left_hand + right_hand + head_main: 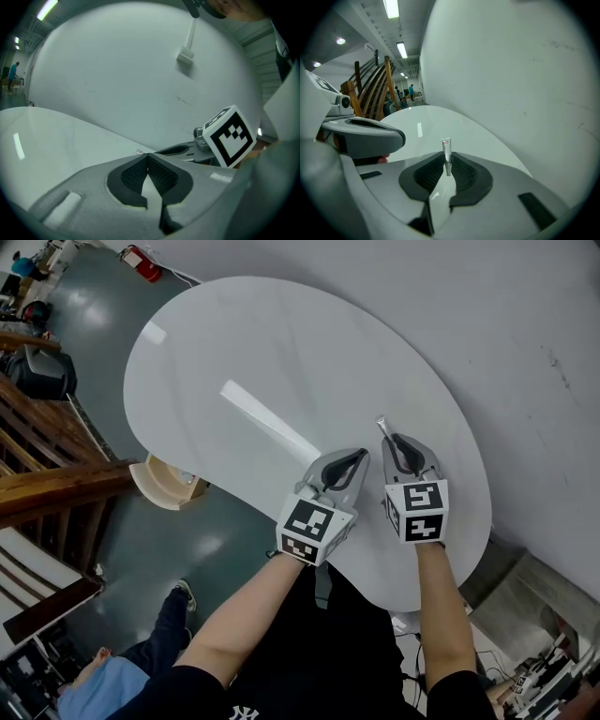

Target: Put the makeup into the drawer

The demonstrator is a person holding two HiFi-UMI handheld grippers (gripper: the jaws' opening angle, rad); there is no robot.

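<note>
The makeup is a thin silver tube (pixel 446 149) standing up between the pads of my right gripper (pixel 447 161), which is shut on its lower end. In the head view the tube (pixel 382 425) sticks out past the right gripper (pixel 390 441) above the near right part of the white round table (pixel 281 362). My left gripper (pixel 359 456) hovers just to its left, its jaws shut with nothing between them. In the left gripper view the left gripper's (pixel 148 155) pads meet at the tips, and the right gripper's marker cube (pixel 229 136) shows close by. No drawer shows clearly.
A pale wooden rounded piece (pixel 169 482) sits below the table's left edge. Wooden stairs (pixel 47 474) stand at the left, and a grey wall (pixel 525 352) runs along the right. A person in blue (pixel 103 681) is on the floor at the lower left.
</note>
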